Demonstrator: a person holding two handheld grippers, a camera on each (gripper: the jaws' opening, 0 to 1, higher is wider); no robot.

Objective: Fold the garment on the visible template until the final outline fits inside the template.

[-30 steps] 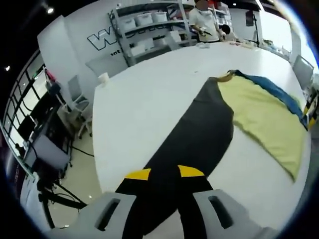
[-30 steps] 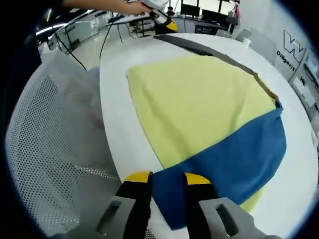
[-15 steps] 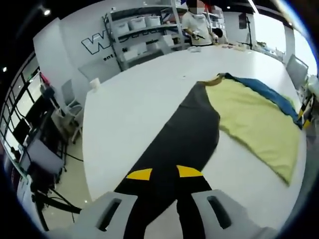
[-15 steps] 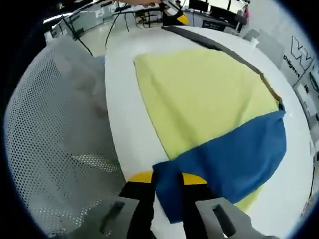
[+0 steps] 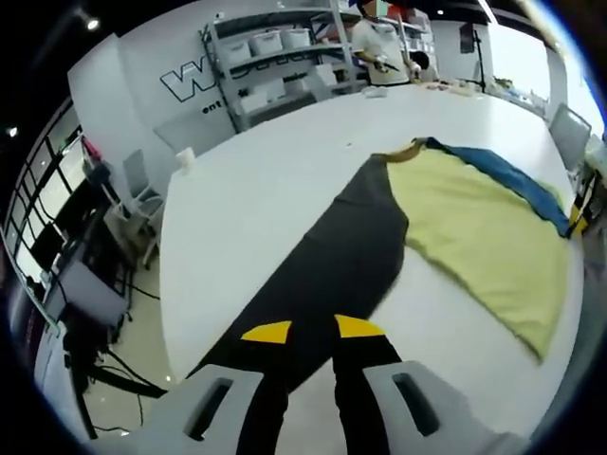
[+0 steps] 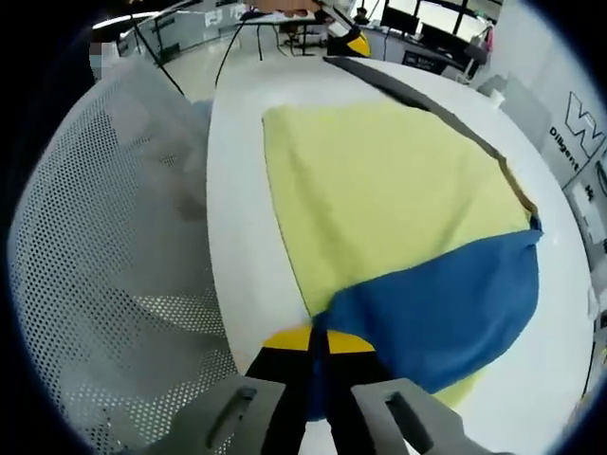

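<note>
On table (image 5: 275, 190) | both grippers clamp garment (image 6: 379, 199) | wall lettering "W…" — "Diligent"

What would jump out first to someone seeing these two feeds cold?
The big yellow garment spread flat across the white table, with a blue part folded over its near end in the right gripper view. That blue corner is pinched in the right tongs. In the left gripper view, a long black sheet runs from the left tongs, which grip its end, to the yellow cloth.
</note>
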